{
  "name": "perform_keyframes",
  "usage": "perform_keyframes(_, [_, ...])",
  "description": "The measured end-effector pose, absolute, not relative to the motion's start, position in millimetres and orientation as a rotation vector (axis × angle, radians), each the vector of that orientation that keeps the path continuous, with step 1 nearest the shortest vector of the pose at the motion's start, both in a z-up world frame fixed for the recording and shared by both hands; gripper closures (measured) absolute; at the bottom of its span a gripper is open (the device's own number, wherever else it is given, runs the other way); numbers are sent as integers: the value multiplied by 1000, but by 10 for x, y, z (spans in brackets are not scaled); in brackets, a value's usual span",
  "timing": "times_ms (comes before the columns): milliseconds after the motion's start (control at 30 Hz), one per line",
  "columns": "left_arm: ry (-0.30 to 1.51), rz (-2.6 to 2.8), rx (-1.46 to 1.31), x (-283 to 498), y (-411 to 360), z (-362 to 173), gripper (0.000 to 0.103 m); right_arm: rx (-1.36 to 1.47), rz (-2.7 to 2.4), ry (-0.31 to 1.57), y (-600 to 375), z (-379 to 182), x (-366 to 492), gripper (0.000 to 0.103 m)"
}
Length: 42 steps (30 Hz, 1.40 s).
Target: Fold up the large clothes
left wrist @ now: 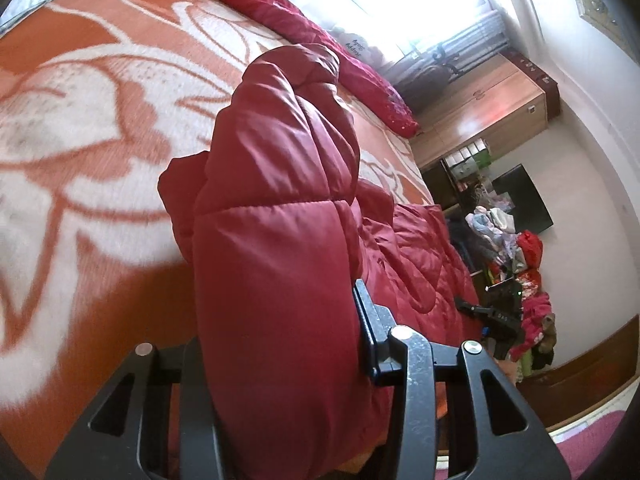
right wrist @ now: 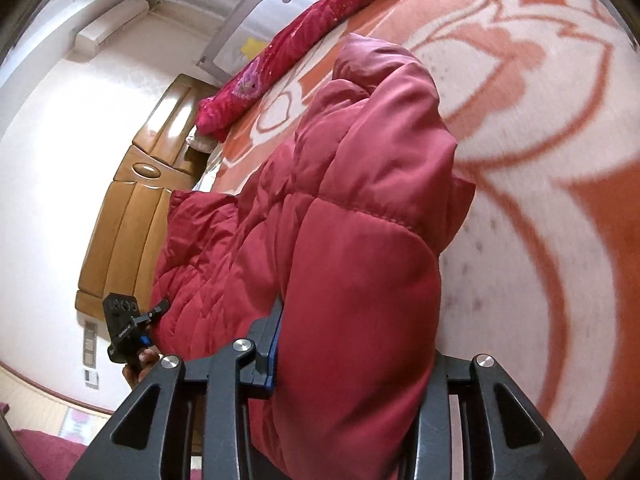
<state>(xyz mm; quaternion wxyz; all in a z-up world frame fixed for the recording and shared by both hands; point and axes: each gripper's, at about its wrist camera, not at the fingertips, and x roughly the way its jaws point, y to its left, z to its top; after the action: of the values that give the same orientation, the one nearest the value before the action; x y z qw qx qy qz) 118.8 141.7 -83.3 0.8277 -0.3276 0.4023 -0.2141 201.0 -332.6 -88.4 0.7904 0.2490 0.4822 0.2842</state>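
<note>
Looking along my left gripper [left wrist: 280, 360], I saw it clamped on a thick, puffy fold of the red quilted jacket [left wrist: 276, 208], the satiny shell bulging between the fingers and hiding the left one almost entirely; only the right finger [left wrist: 366, 332], a flat dark plate, showed against the fabric. My right gripper [right wrist: 352, 344] was likewise clenched on a padded edge of the same jacket [right wrist: 360, 216], with stitched seams dividing it into soft, rounded panels and one blue-edged finger [right wrist: 274, 348] pressed to its side. Ahead of both tools the jacket was raised from, and trailed back onto, the orange-and-cream patterned blanket [left wrist: 80, 128], whose woven surface was smeared by blur. Beyond it lay a long crimson bolster [left wrist: 280, 12] with a floral print. Off to the right of the left tool I could make out the other gripper and a heap of mixed clothes [left wrist: 516, 256], too small to sort. Wooden wardrobe doors [right wrist: 132, 200] curved past the right tool's left side.
</note>
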Motion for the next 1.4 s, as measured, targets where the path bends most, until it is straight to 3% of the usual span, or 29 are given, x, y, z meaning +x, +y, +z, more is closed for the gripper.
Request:
perform_keyframes(300, [877,-453,-662,826,1359,-874,64,569,604,1069,-3391,-1037,1710,66])
perform_keyframes(567, [905,-397,-646,816,1363,-1119,63,596,560,1076,-3466,-1284,1722,57])
perform_keyframes(900, [903,-338,-632,778,1339,-1395,53,595,539,1051,-3439,-1485,1698,45])
perform_keyframes(1400, [902,-248,-583,695,1278,-1351,37,586,474,1046,-3442,-1541,1590,29])
